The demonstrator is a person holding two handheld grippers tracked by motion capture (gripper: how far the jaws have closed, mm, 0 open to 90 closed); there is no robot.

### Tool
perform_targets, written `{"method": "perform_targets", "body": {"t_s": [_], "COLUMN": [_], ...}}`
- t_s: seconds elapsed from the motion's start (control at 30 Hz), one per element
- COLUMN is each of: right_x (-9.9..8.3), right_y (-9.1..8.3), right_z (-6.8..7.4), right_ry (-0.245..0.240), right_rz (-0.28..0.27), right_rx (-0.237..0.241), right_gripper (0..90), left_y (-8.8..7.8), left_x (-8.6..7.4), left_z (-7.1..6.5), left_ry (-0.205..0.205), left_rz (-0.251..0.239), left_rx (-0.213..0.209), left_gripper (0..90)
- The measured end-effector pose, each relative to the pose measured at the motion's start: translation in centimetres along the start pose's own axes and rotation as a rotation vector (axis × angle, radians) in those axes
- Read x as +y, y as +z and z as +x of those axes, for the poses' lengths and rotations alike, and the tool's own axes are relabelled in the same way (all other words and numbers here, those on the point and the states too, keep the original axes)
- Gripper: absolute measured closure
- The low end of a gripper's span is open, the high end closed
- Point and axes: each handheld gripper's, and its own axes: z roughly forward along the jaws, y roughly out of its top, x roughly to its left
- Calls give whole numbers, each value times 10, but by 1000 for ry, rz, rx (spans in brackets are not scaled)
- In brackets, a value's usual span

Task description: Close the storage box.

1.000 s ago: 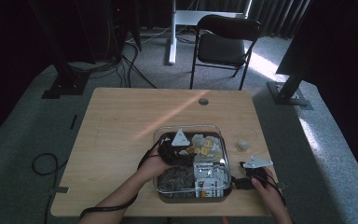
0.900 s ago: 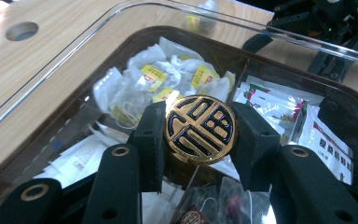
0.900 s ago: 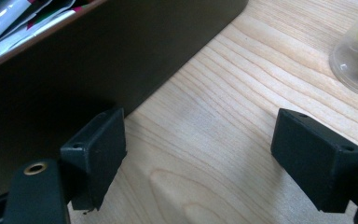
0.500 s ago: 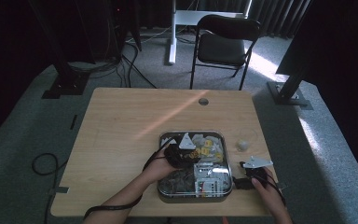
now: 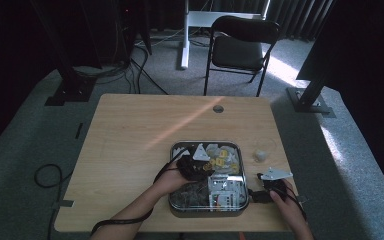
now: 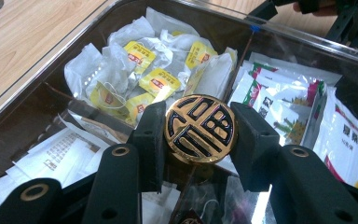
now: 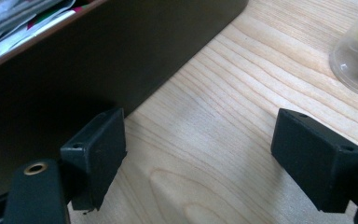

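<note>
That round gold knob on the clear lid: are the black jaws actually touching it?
Touching. In the left gripper view, the left gripper has both black jaws pressed against opposite sides of the gold knob, with no gap either side.

A glossy gilt-metal knob [image 6: 199, 129] is being gripped by matt black plastic pads [image 6: 150, 140]; a clear glossy lid [image 6: 51, 60] is being seen over paper sachets [image 6: 135, 70]; the wooden table [image 7: 242, 140] is appearing smooth and matt.

Left fingers [image 6: 144, 140] clamped, right fingers [image 7: 95, 154] apart
</note>
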Motion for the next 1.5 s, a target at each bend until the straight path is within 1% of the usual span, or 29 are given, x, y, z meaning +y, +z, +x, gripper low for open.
{"method": "perform_targets", "body": {"t_s": [0.1,0.13,0.17,0.3,0.37,0.43,0.53,0.6,0.67,0.73,0.8,0.83,0.93,0.97,1.03,1.07,1.13,1.17,1.2,1.23,1.27,1.3,1.33,1.37,1.47,1.5], "right_x": [0,0,0,0,0,0,0,0,0,0,0,0,0,0,0,0,0,0,0,0,0,0,0,0,0,0], "right_y": [0,0,0,0,0,0,0,0,0,0,0,0,0,0,0,0,0,0,0,0,0,0,0,0,0,0], "right_z": [0,0,0,0,0,0,0,0,0,0,0,0,0,0,0,0,0,0,0,0,0,0,0,0,0,0], "right_ry": [1,0,0,0,0,-1,-1,-1,0,0,-1,0,-1,0,0,0,-2,-2,-2,-2,-2,-2,-2,-2,-2,-2], "right_rz": [0,0,0,0,0,-1,0,0,1,1,1,1,0,0,0,0,0,0,0,0,0,0,0,0,0,0], "right_rx": [0,0,0,0,0,-1,0,0,0,0,0,0,-1,0,0,0,0,0,-1,-1,-1,-1,-1,-1,-1,-1], "right_gripper": [173,173,173,173,173,173,173,173,173,173,174,173,173,173,173,173,173,173,173,173,173,173,173,173,173,173], "left_y": [2,3,4,4,3,2,3,4,4,4,3,2,-4,-6,-10,-12,-16,-18,-19,-21,-22,-23,-24,-25,-29,-31], "left_x": [0,-1,-2,-2,-3,-4,-4,-6,-6,-6,-6,-6,-7,-7,-7,-8,-10,-10,-11,-12,-14,-15,-15,-17,-19,-20], "left_z": [-2,-3,-3,-3,-3,-3,-3,-3,-3,-4,-3,-2,0,1,4,7,11,12,13,14,16,17,19,20,23,24], "left_ry": [3,-2,0,5,11,18,14,6,2,7,5,2,-11,-17,-51,-62,-90,-95,-105,-104,-106,-109,-111,-114,-117,-116], "left_rz": [8,8,7,5,14,17,18,2,0,3,2,-4,-33,-39,-53,-56,-77,-82,-94,-100,-110,-105,-101,-103,-110,-119], "left_rx": [-2,-12,-13,-10,1,4,1,0,-2,5,-2,-10,5,5,5,-5,4,4,8,5,3,2,-8,-7,4,20], "left_gripper": [587,587,587,587,587,587,586,586,586,584,577,551,454,406,326,297,205,159,133,94,84,77,14,0,0,0]}}
